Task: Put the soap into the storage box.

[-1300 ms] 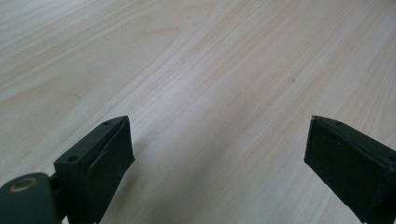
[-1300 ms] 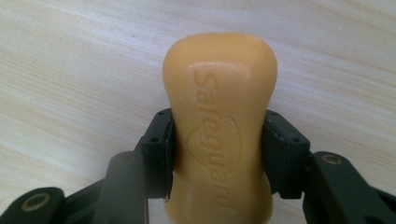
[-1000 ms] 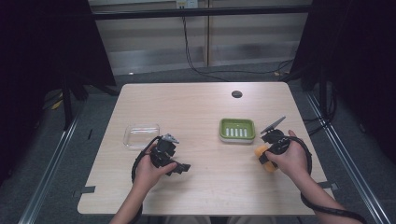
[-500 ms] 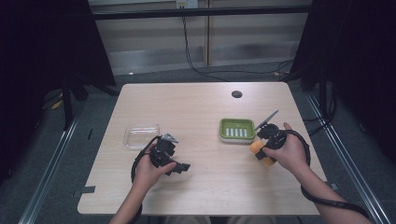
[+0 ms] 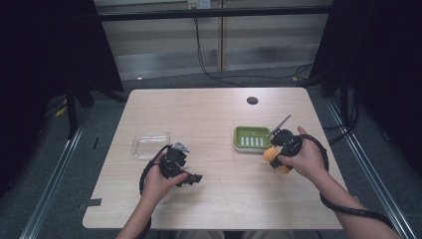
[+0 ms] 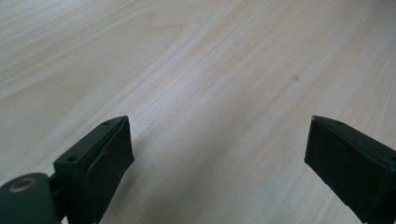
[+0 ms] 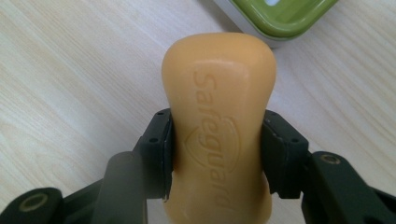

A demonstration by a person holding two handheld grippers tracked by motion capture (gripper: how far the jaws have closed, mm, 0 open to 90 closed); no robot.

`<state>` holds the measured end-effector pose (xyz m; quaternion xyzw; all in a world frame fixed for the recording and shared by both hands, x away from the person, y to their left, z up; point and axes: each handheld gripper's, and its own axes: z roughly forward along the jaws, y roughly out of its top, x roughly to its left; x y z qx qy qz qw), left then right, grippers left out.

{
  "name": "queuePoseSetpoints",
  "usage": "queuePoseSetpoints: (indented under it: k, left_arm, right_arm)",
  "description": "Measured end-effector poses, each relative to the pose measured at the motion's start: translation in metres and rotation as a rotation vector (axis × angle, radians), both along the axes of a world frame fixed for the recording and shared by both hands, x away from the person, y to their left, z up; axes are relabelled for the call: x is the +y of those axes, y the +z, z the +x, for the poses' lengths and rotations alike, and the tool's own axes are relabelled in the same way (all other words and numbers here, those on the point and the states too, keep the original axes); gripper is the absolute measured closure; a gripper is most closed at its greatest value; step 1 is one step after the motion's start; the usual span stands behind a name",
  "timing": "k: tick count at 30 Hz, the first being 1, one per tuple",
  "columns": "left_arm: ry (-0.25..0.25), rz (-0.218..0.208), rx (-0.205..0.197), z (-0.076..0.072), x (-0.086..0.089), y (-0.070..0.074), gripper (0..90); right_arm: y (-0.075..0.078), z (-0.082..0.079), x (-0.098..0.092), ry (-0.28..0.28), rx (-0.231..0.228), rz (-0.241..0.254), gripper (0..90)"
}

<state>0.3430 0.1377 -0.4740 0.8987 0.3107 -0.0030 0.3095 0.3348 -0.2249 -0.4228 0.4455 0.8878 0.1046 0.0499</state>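
The soap bar (image 7: 218, 126) is orange and smooth, with rounded ends and "Safeguard" pressed into it. The right gripper (image 7: 217, 154) squeezes it between its jaws, just beside the green soap dish (image 5: 253, 138). The left gripper (image 6: 217, 158) has its jaws wide open over bare pale wooden worktop (image 5: 214, 114), near a clear tray (image 5: 150, 144).

On the tabletop (image 5: 224, 119), the clear container (image 5: 150, 144) lies at the left and the soap dish (image 5: 252, 138) at the right, well apart. The left tongs (image 5: 191, 178) sit just nearer the person than the container, over bare wood. The right tongs (image 7: 217, 149) are just beside the dish's right near corner, with the soap bar (image 7: 218, 135) between their jaws. A round hole (image 5: 252, 100) lies behind the dish, near the far edge.
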Motion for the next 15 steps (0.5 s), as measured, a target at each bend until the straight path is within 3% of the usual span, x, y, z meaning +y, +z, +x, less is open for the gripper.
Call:
queuePoseSetpoints:
  k: [14, 15]
  left_arm:
    - [0.000, 0.001, 0.002, 0.000, 0.000, 0.000, 7.6]
    - [0.000, 0.001, 0.002, 0.000, 0.001, 0.000, 7.6]
  right_arm:
    - [0.008, 0.009, 0.004, 0.030, -0.017, 0.014, 51.1]
    - [0.008, 0.011, 0.003, 0.057, -0.029, 0.011, 51.1]
